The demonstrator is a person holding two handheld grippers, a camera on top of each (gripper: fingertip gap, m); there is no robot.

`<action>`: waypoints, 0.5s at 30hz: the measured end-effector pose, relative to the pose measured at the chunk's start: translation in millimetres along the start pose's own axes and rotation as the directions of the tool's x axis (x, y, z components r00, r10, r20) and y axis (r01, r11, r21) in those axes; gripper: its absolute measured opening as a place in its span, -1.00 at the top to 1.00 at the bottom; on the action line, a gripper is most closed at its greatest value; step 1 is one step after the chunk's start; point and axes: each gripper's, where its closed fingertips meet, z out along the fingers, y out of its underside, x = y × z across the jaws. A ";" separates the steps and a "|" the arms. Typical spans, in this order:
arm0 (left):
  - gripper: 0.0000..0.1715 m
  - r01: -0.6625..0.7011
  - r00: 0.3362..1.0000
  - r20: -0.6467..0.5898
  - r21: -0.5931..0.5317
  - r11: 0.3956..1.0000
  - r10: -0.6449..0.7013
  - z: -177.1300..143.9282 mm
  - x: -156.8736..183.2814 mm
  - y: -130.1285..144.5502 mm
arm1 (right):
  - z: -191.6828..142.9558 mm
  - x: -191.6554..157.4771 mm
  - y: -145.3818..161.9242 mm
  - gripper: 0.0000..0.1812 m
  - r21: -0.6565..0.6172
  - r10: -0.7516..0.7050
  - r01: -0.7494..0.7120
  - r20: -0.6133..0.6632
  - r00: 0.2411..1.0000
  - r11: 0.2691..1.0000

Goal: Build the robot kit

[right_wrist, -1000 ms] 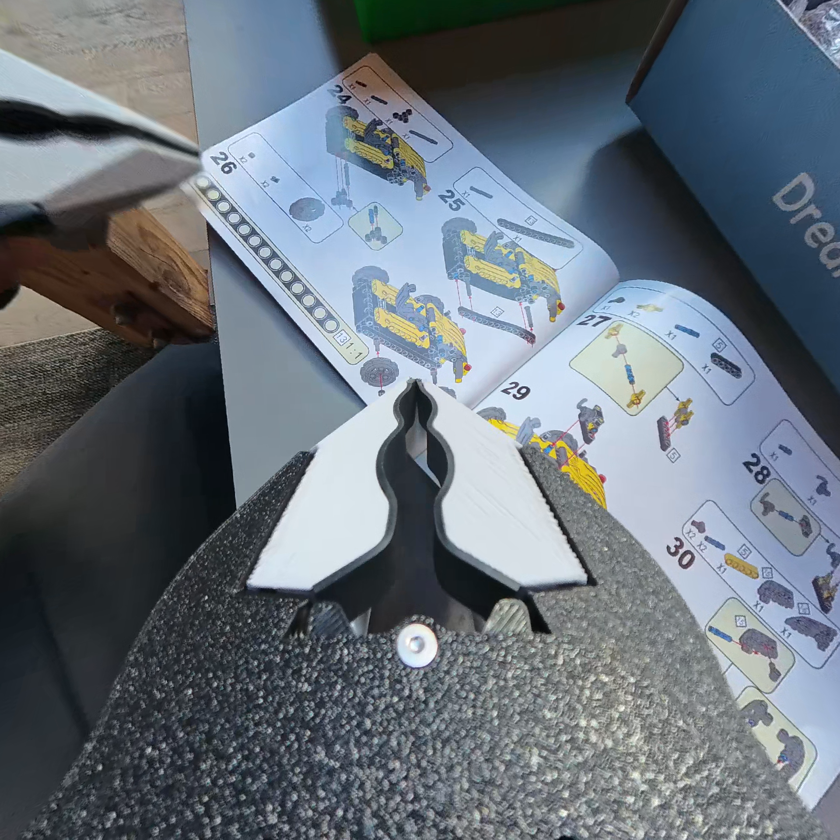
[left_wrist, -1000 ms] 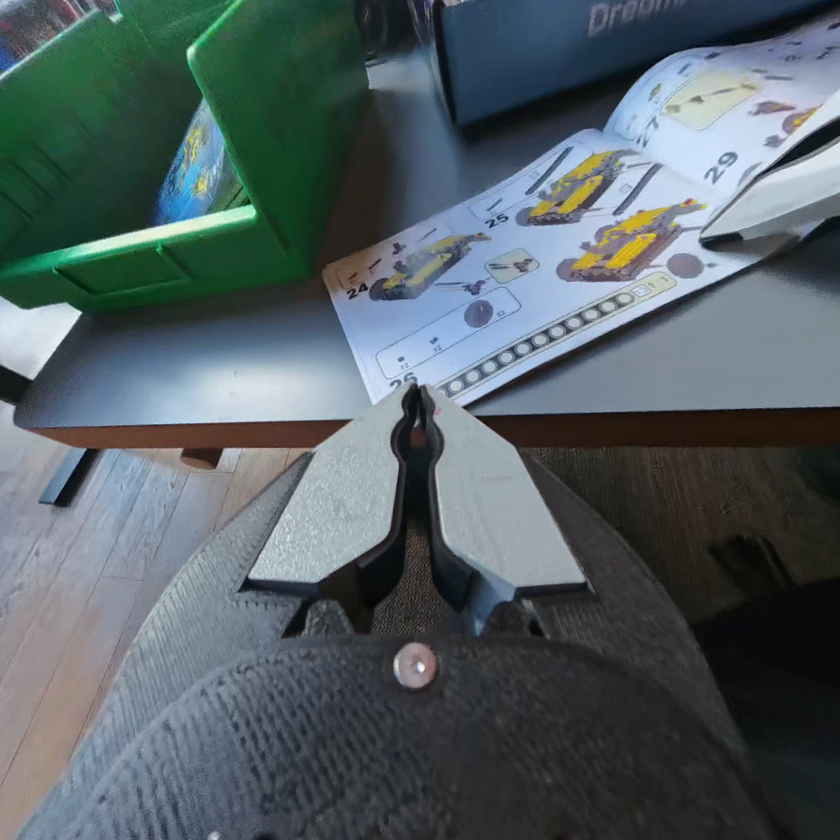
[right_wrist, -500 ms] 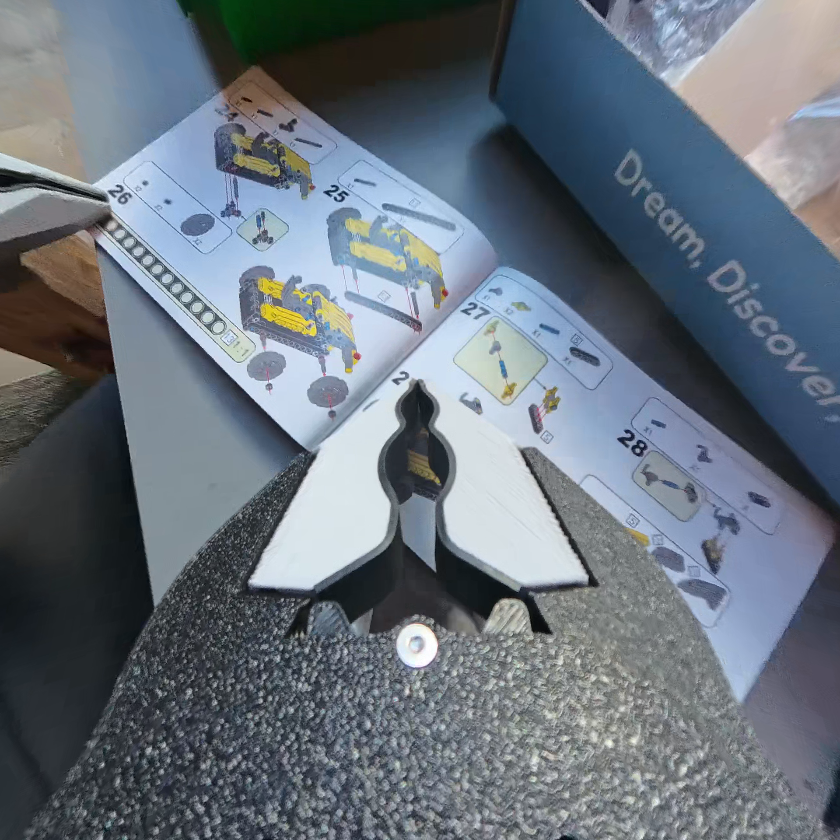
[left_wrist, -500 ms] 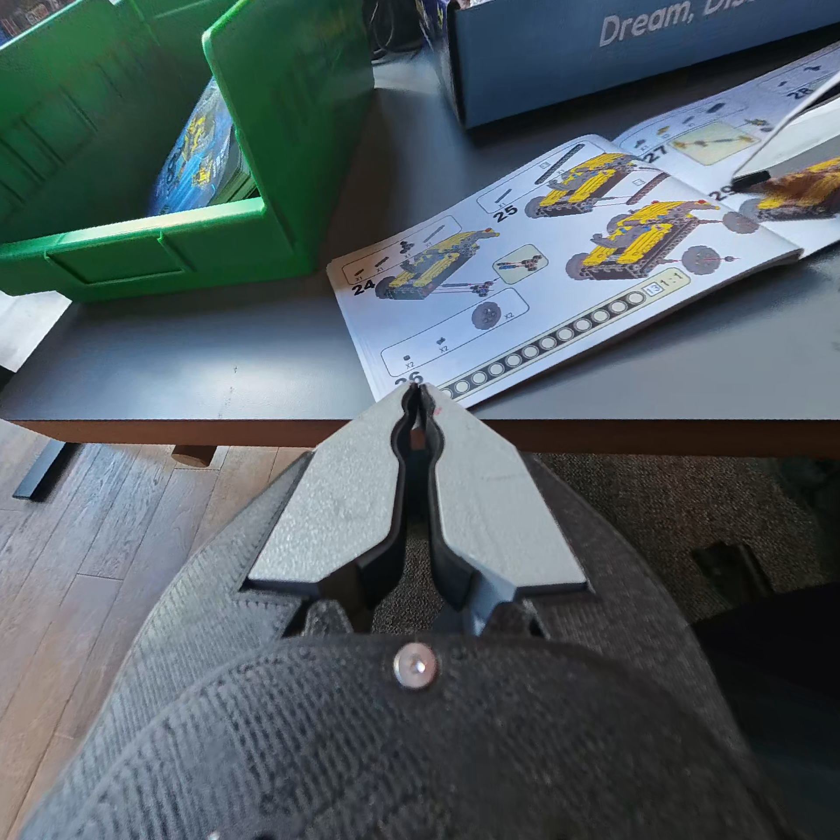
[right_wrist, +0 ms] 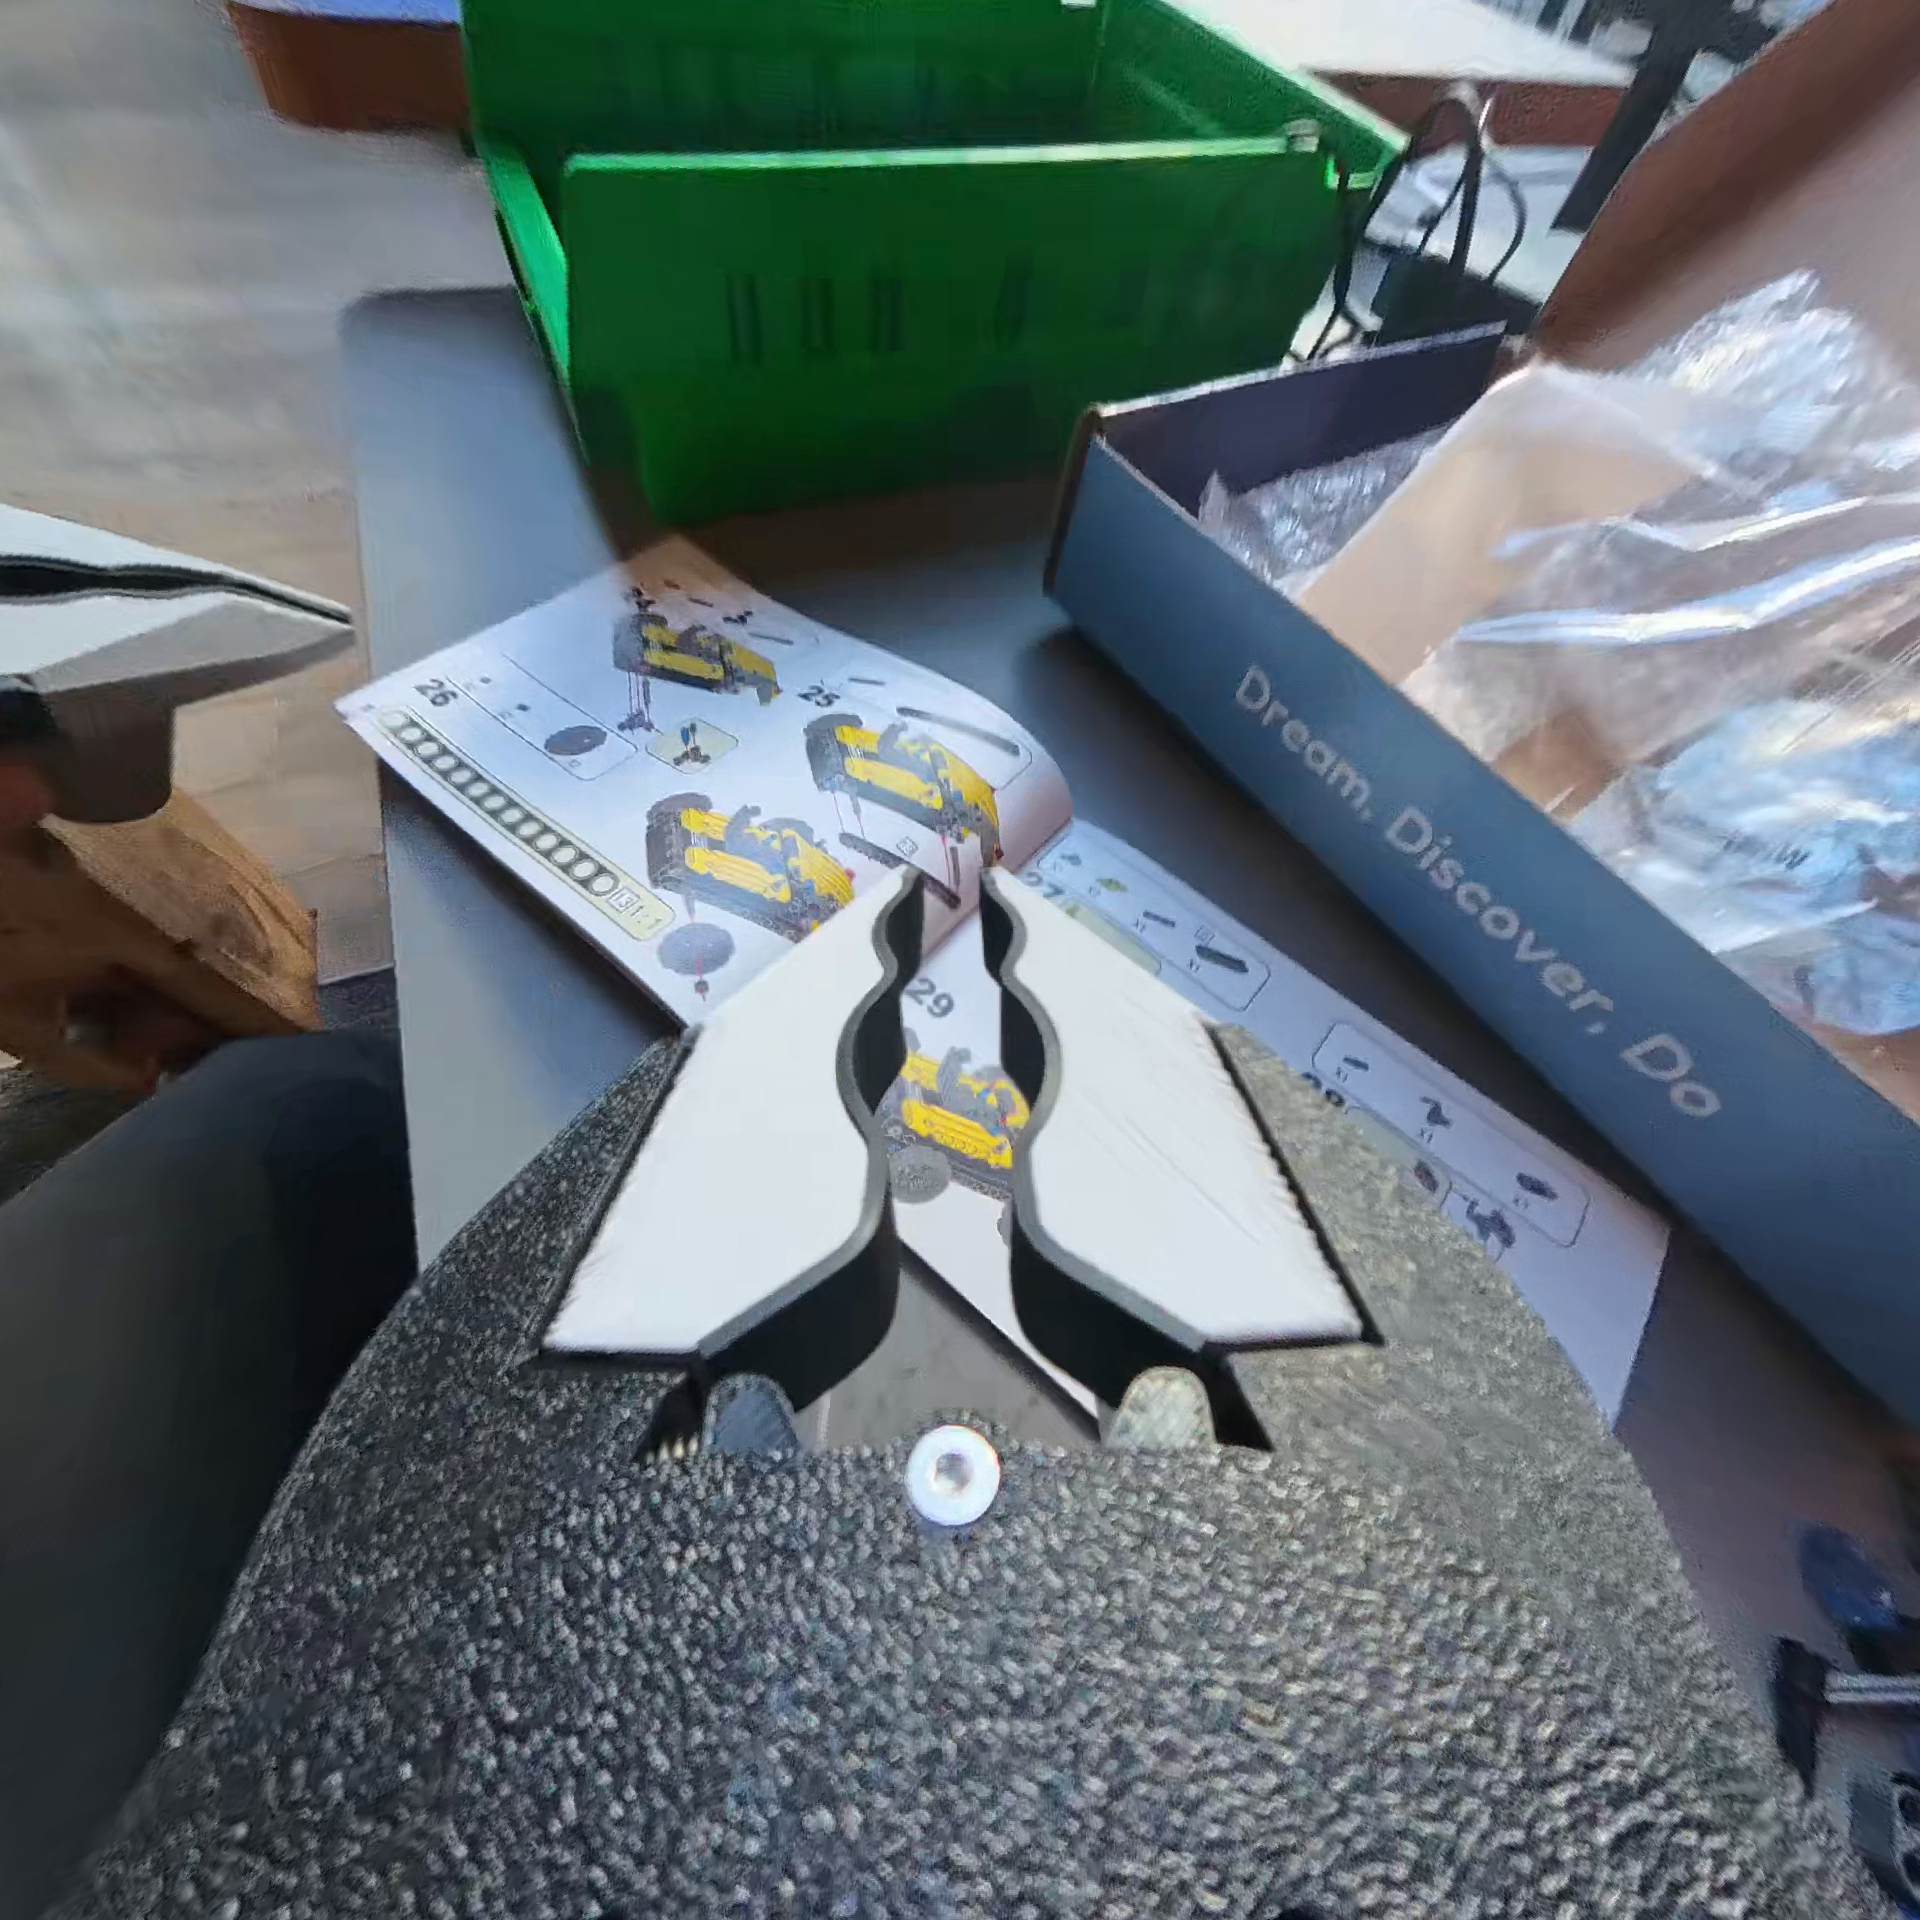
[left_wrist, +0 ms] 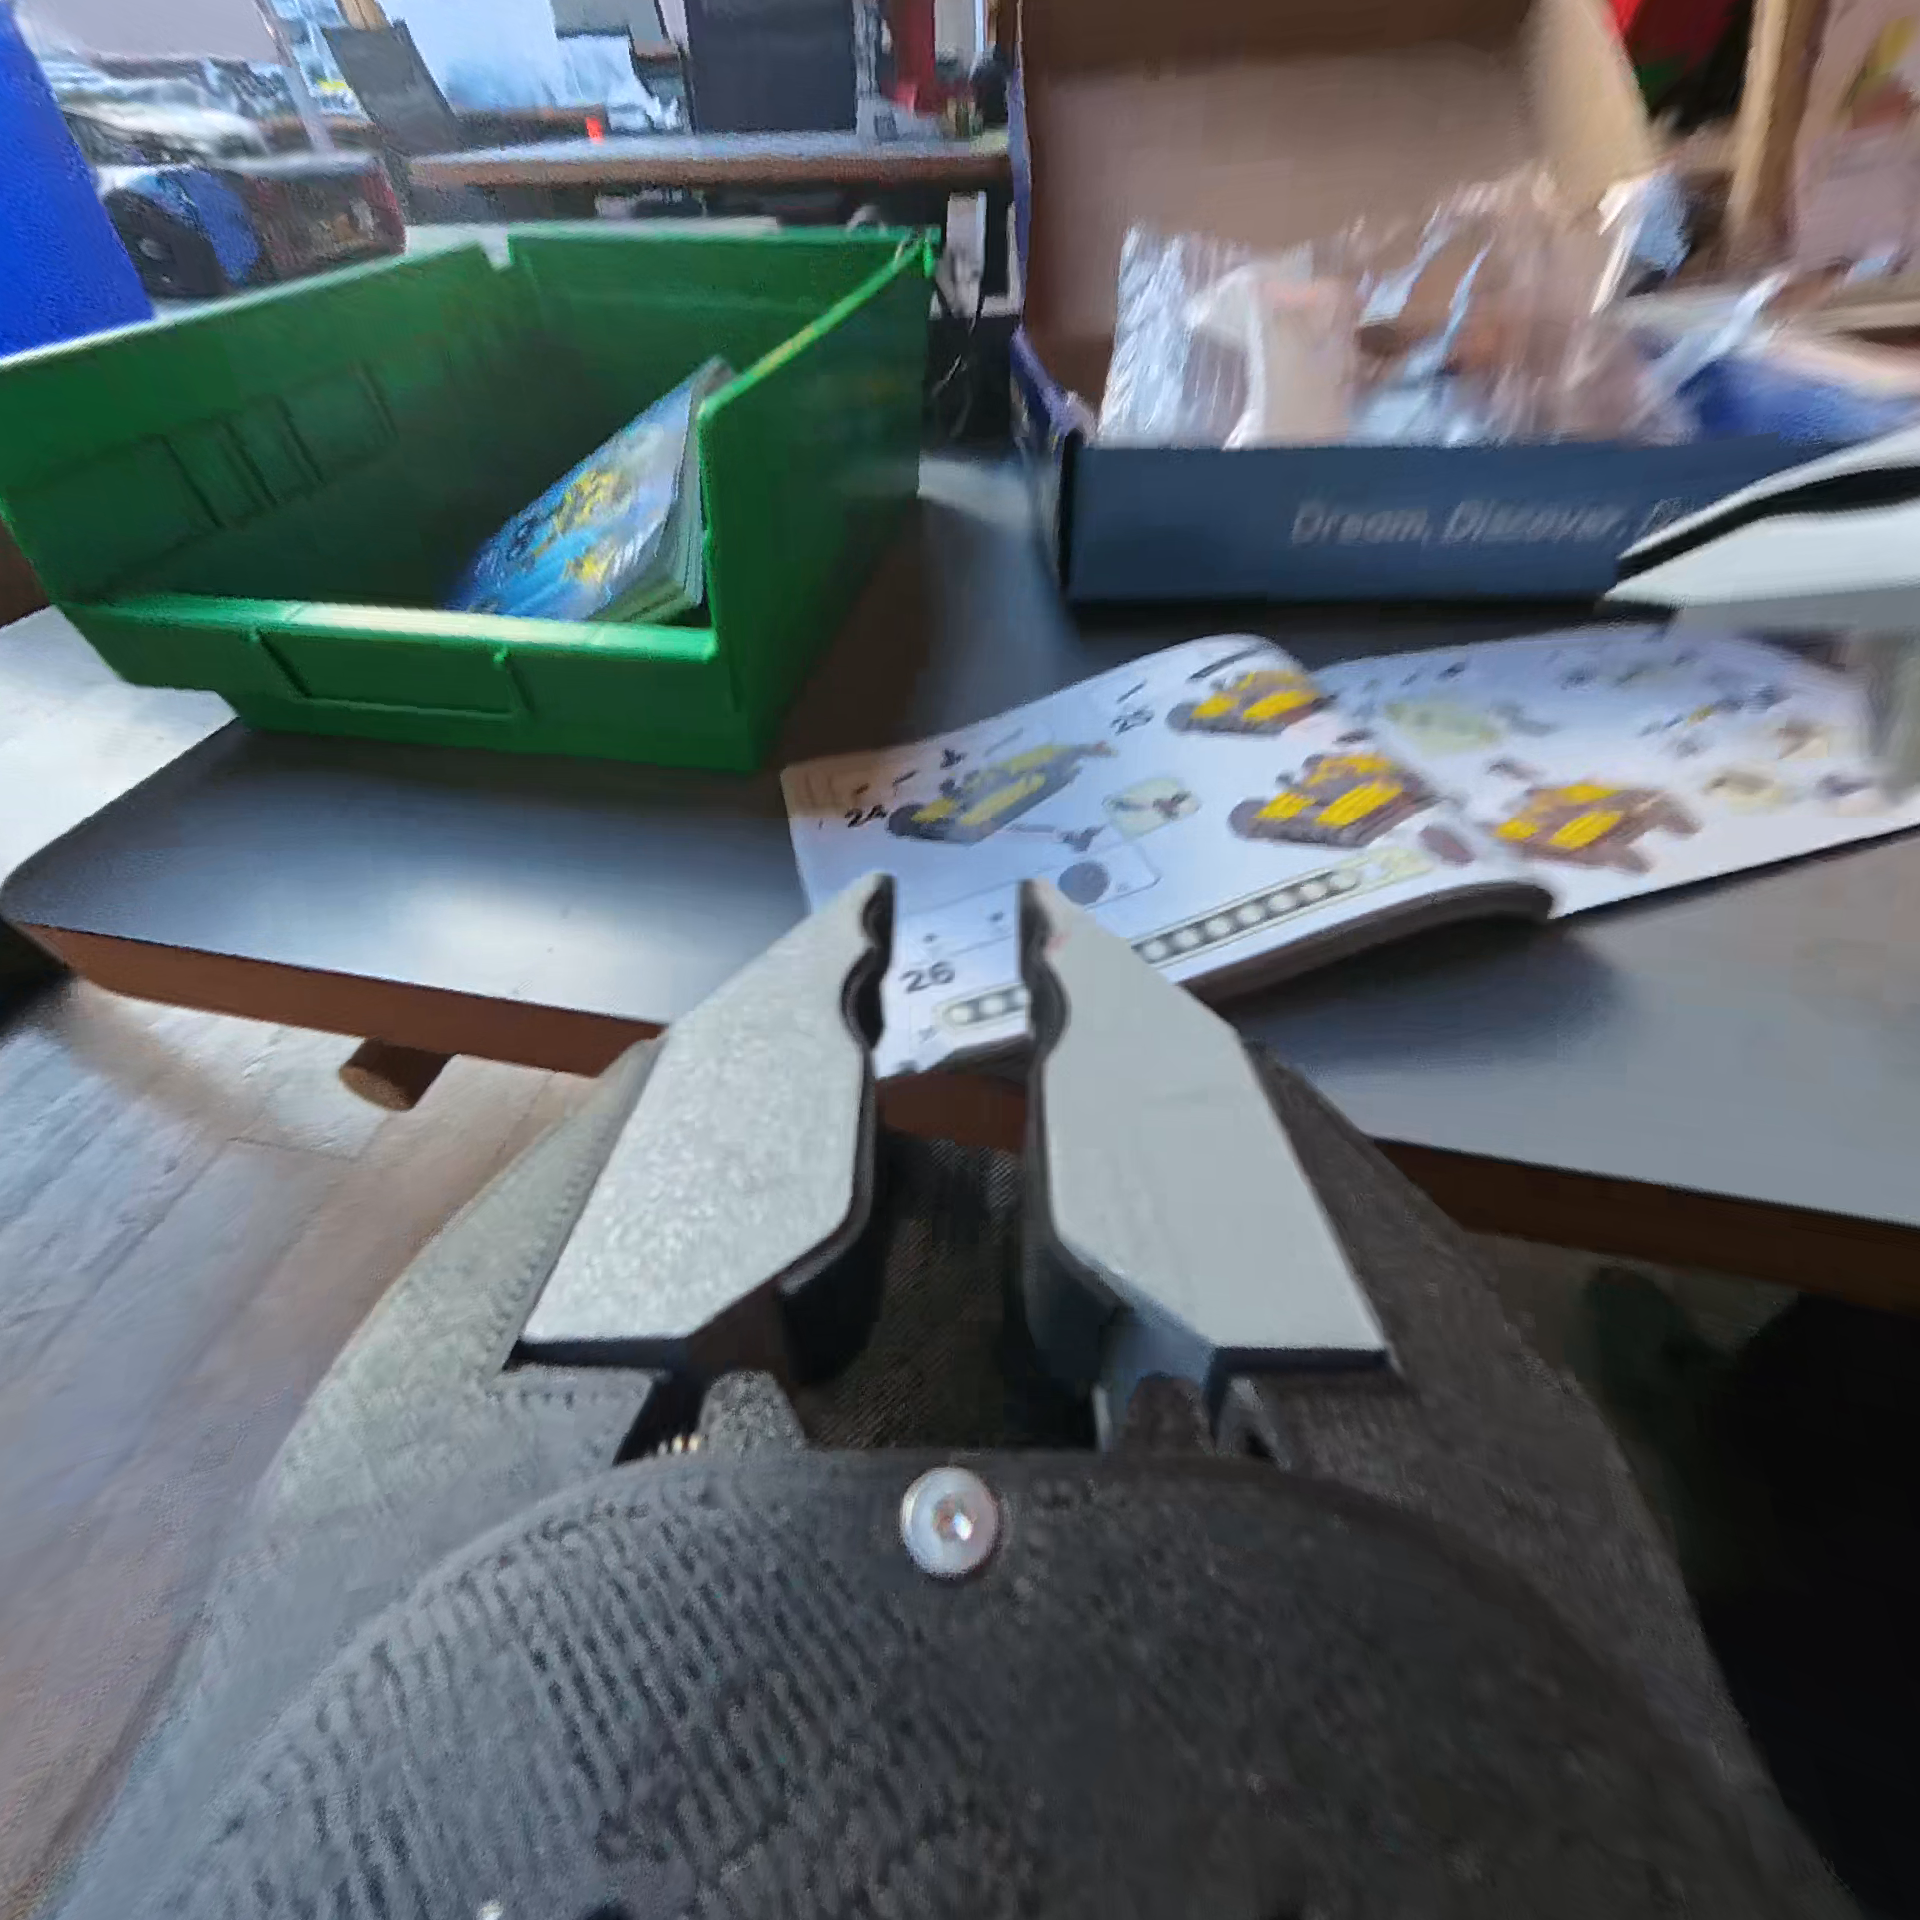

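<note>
The left tool, with grey fingers, stands released with a narrow gap between its tips and holds nothing; it hangs just off the near edge of the dark grey tabletop, and through the gap shows the near corner of the open white instruction booklet with yellow vehicle drawings, which is the thing nearest to it. The right tool, with white fingers, is likewise released and empty, its tips a little apart; it hovers above the booklet's centre fold, and whether it touches the paper cannot be told. The booklet lies flat on the tabletop, between the green plastic open-fronted bin and the long blue cardboard box; a blue-covered booklet leans inside the bin, and crinkled clear plastic bags fill the box; both views are blurred in parts.

Compared with half a second ago, both tools have opened: their tips met then and stand apart now; the left wrist view has tipped up, so that the bin's inside and the box's contents show; the right tool has drawn back, taking in the bin and more of the box; the booklet lies at the same pages.
</note>
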 end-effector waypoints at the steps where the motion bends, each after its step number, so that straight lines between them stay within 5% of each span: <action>1: 0.75 0.023 0.999 -0.024 0.033 0.999 -0.022 -5.4 9.5 -8.5 | -2.5 0.5 -2.1 0.86 0.031 -0.012 0.012 -0.003 1.000 0.999; 7: 0.84 -0.016 0.970 -0.236 0.180 0.984 0.059 -35.2 105.9 -20.6 | -36.4 -10.6 -28.9 0.93 0.338 -0.007 -0.024 0.091 0.996 0.941; 11: 0.91 -0.090 0.903 -0.401 0.170 0.981 0.152 -38.6 154.7 -4.9 | -31.4 -16.3 -24.6 0.95 0.308 0.022 -0.069 0.156 0.987 0.949; 15: 0.91 -0.029 0.855 -0.512 0.115 0.993 0.084 -36.4 167.2 1.5 | -29.6 -21.6 -26.6 0.96 0.313 0.009 -0.061 0.165 0.986 0.948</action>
